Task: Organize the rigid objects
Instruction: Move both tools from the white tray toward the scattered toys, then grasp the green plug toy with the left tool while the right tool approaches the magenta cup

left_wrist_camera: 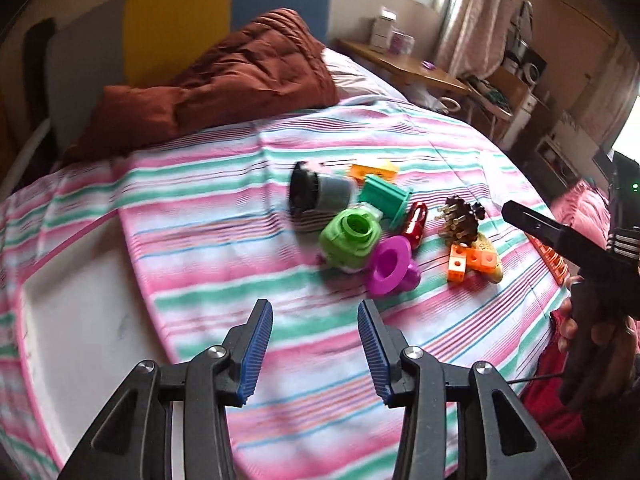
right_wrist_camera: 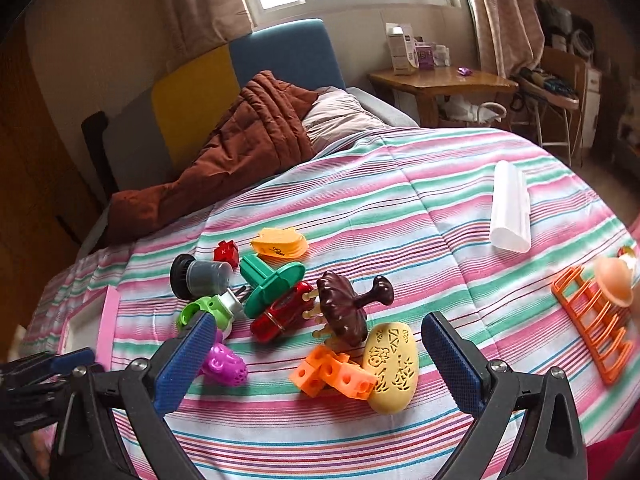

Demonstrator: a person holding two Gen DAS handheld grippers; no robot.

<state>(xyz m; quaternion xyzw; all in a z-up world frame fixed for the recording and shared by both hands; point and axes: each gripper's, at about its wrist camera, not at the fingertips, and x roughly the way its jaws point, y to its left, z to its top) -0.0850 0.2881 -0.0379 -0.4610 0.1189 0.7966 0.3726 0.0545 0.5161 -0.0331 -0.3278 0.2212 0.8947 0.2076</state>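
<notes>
A heap of rigid toys lies on the striped bedspread [right_wrist_camera: 400, 208]: a grey and black cup [right_wrist_camera: 200, 278], a teal spool [right_wrist_camera: 272, 280], a green ring piece [left_wrist_camera: 350, 240], a purple funnel [left_wrist_camera: 390, 266], a red toy car [right_wrist_camera: 282, 312], a dark brown comb piece [right_wrist_camera: 344, 308], orange cubes [right_wrist_camera: 336, 374] and a yellow perforated oval [right_wrist_camera: 392, 366]. My left gripper [left_wrist_camera: 316, 354] is open and empty, short of the purple funnel. My right gripper [right_wrist_camera: 316, 360] is open wide and empty, just in front of the orange cubes. It also shows in the left wrist view [left_wrist_camera: 568, 240].
An orange rack [right_wrist_camera: 596, 320] and a white tube [right_wrist_camera: 510, 210] lie to the right on the bed. A brown quilt [right_wrist_camera: 240, 148] and pillow lie at the headboard. A white box with a pink rim [left_wrist_camera: 72, 320] sits at the left. A wooden table [right_wrist_camera: 440, 80] stands beyond.
</notes>
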